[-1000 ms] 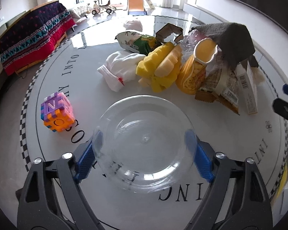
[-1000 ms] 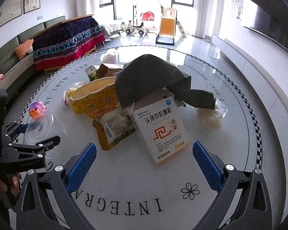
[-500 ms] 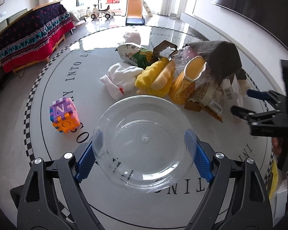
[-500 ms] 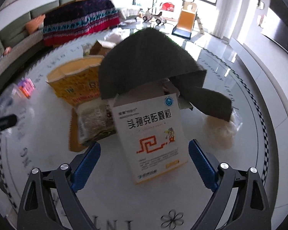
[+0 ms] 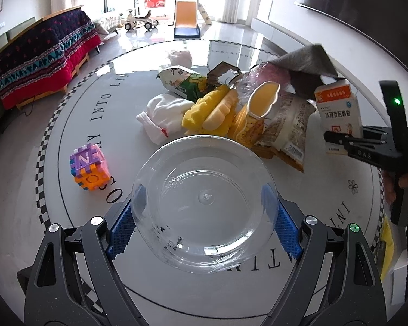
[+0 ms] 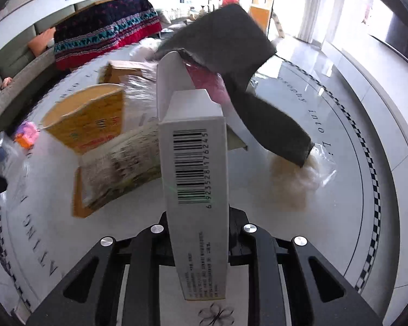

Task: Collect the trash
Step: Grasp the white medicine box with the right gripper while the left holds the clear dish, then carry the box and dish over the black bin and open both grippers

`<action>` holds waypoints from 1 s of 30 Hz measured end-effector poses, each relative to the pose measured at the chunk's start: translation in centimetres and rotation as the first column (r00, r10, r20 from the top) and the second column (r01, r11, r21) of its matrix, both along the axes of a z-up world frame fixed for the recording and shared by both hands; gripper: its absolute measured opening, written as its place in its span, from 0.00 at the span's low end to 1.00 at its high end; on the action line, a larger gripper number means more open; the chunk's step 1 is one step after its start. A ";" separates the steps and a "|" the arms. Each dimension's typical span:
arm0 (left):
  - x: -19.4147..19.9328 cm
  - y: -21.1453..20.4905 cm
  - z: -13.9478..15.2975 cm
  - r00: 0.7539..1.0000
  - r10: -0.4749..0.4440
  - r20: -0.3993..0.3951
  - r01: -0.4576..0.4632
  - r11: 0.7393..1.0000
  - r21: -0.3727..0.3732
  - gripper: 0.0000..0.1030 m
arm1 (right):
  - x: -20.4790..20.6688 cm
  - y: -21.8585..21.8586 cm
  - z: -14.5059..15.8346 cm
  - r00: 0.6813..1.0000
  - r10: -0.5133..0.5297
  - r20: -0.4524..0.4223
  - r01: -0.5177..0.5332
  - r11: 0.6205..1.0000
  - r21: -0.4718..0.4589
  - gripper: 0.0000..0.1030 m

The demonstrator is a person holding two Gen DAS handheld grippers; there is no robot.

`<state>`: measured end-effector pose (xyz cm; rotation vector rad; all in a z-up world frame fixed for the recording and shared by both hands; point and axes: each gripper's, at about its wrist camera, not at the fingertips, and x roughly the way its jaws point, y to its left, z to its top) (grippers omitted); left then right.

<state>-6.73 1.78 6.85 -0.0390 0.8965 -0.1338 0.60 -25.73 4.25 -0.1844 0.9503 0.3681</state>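
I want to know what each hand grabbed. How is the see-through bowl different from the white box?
The clear plastic bowl is round and transparent; the white medicine box is flat-sided, opaque and printed with a barcode. The left tongs stand wide around the bowl; the right tongs pinch the box narrowly. Both are held.

I am looking at a round white table [image 5: 68, 163] with a checkered border ring and black lettering printed around it. Lying on it is a purple-and-orange foam cube [image 5: 89, 167], sitting apart from a heap near the middle: a white cloth bundle [image 5: 163, 114], a yellow sponge-like piece [image 5: 209, 112], a green-and-white snack bag [image 5: 181, 81], an orange packet [image 5: 254, 116] and a grain packet with a barcode [image 5: 288, 127]. A clear bag of pale fluff [image 6: 296, 179] is resting beyond them, with a grey cloth [image 6: 269, 125] touching it.
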 end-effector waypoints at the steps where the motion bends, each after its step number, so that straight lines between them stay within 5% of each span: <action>1: -0.3 0.0 0.2 1.000 -0.001 0.005 0.001 1.000 0.001 0.81 | -1.0 0.1 0.5 1.000 0.011 0.002 -0.011 1.000 0.024 0.22; 15: -8.5 4.5 2.3 0.993 0.084 0.080 -0.085 0.996 0.012 0.81 | -9.8 8.8 5.2 0.972 0.224 0.064 -0.229 0.970 0.084 0.23; 24: -16.3 11.5 1.9 0.959 0.266 0.100 -0.270 0.962 0.030 0.81 | -15.1 18.7 6.1 0.900 0.427 0.083 -0.434 0.895 0.102 0.23; 30: -21.8 16.2 0.2 0.911 0.407 0.074 -0.411 0.911 0.045 0.81 | -18.1 25.5 6.1 0.836 0.545 0.066 -0.549 0.825 0.137 0.23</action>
